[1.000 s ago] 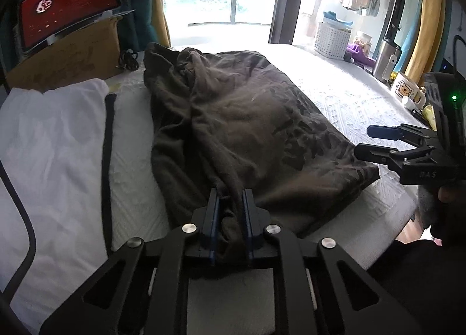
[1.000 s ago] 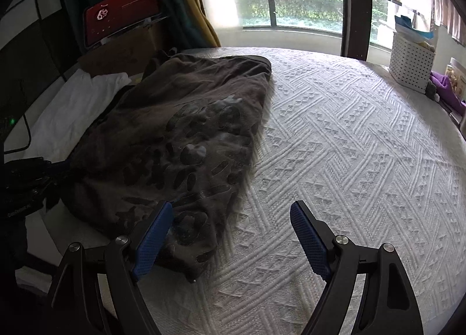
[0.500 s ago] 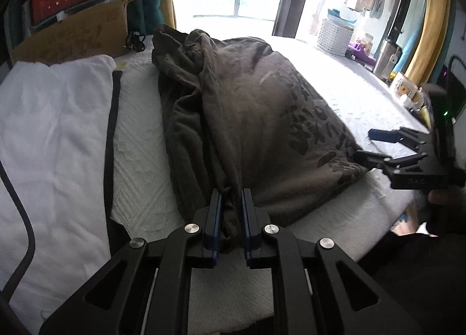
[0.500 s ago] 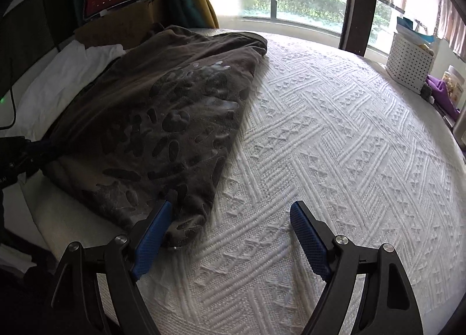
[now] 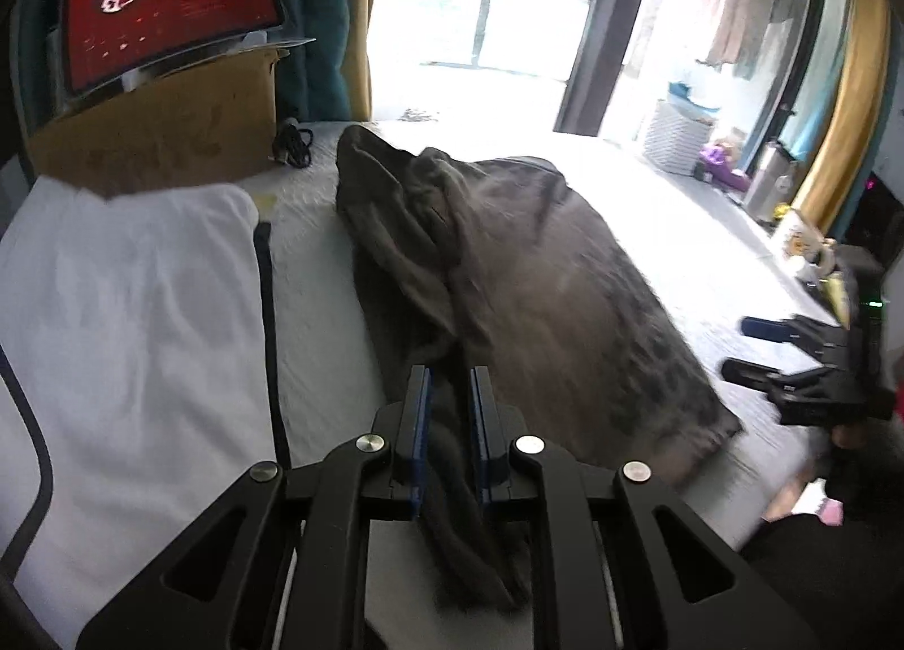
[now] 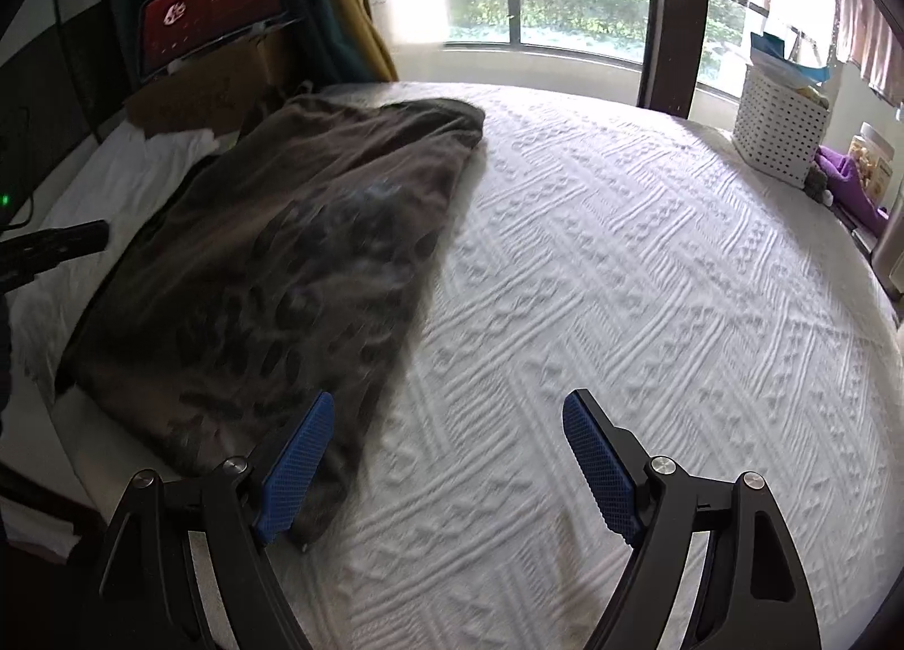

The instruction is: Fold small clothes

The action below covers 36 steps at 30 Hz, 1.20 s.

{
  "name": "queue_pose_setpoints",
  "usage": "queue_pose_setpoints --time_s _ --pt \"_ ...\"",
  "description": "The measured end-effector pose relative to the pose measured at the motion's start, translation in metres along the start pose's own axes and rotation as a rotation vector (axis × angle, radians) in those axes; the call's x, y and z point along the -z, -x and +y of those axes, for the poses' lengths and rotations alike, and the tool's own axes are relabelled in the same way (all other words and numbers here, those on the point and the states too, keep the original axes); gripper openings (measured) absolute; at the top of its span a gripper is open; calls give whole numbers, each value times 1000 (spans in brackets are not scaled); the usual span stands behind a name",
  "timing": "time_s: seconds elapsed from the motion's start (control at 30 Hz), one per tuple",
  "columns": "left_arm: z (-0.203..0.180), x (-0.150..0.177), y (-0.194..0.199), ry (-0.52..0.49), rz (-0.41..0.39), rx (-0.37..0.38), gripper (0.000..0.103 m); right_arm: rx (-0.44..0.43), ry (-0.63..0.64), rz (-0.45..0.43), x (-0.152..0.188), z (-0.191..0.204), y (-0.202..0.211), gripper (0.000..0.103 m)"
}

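Note:
A dark brown patterned garment point(image 5: 537, 277) lies spread on the white quilted bed point(image 6: 621, 283). My left gripper point(image 5: 451, 379) is shut on a bunched fold of its near edge, lifted slightly off the bed. In the right wrist view the same garment point(image 6: 294, 266) covers the left of the bed, blurred by motion. My right gripper point(image 6: 446, 418) stands open over the bed beside the garment's near right corner, its left pad point(image 6: 296, 461) over the cloth's edge, nothing between the pads. It also shows in the left wrist view as the right gripper point(image 5: 757, 348) at the far right.
A white cloth with a dark border point(image 5: 130, 322) lies left of the garment. Behind it are a cardboard box point(image 5: 164, 136) and a red screen point(image 5: 169, 0). A white basket point(image 6: 782, 127), a jar and purple items stand at the bed's right edge by the window.
My left gripper has pulled the garment's near edge up and sideways, so the cloth has shifted and stretched. The right gripper stays open, only slightly shifted near the garment's corner.

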<state>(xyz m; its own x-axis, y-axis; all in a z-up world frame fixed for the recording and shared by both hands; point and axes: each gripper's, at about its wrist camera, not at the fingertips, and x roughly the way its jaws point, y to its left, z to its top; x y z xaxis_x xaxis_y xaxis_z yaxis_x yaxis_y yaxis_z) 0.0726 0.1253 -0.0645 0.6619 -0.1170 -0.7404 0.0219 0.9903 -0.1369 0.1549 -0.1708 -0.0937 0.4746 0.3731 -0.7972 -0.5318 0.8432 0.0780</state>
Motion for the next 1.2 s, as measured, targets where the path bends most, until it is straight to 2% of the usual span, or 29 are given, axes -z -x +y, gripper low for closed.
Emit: queue_pose_setpoints --time_s 0.1,0.17,0.3,0.37,0.43,0.6,0.63,0.73,0.8,0.87,0.9,0.93,1.03,1.1,1.2 --pt "5 -14 -30 -15 42 -48 15 7 1 1 -9 -3 -4 84" --pt "4 -18 -40 -21 59 -45 21 11 3 4 -15 -4 -8 84" --pt "6 -21 -51 -38 58 -40 22 11 -4 15 -21 -8 -16 84" --pt "8 -21 -53 -48 52 -61 21 9 -3 22 -24 -8 -21 84" --pt "12 -20 -54 -40 63 -57 0 5 0 27 -27 -6 -24 84" --pt "33 -12 -57 13 76 -126 0 -13 18 40 -31 2 -33 84" --pt "36 -10 -53 28 76 -121 0 -16 25 43 -32 4 -35 84" --pt "36 -13 -33 76 34 -36 0 -20 36 45 -34 7 -37 84" --pt "27 -16 -26 49 28 -37 1 -22 39 46 -35 8 -37 84" --pt "15 -17 -24 -5 39 -51 13 -23 40 43 -36 9 -37 84" --pt "9 -15 -25 -33 51 -47 33 -23 41 41 -36 10 -37 84" --pt "6 -13 -27 -48 62 -43 46 -24 41 38 -36 10 -36 84" --pt "-2 -5 -35 -77 111 -29 46 -21 36 39 -34 7 -35 84" --pt "-4 -3 -34 -95 108 -22 46 -18 30 41 -32 4 -35 84" --pt "-8 -3 -40 -150 98 -81 46 -12 17 42 -30 0 -35 84"
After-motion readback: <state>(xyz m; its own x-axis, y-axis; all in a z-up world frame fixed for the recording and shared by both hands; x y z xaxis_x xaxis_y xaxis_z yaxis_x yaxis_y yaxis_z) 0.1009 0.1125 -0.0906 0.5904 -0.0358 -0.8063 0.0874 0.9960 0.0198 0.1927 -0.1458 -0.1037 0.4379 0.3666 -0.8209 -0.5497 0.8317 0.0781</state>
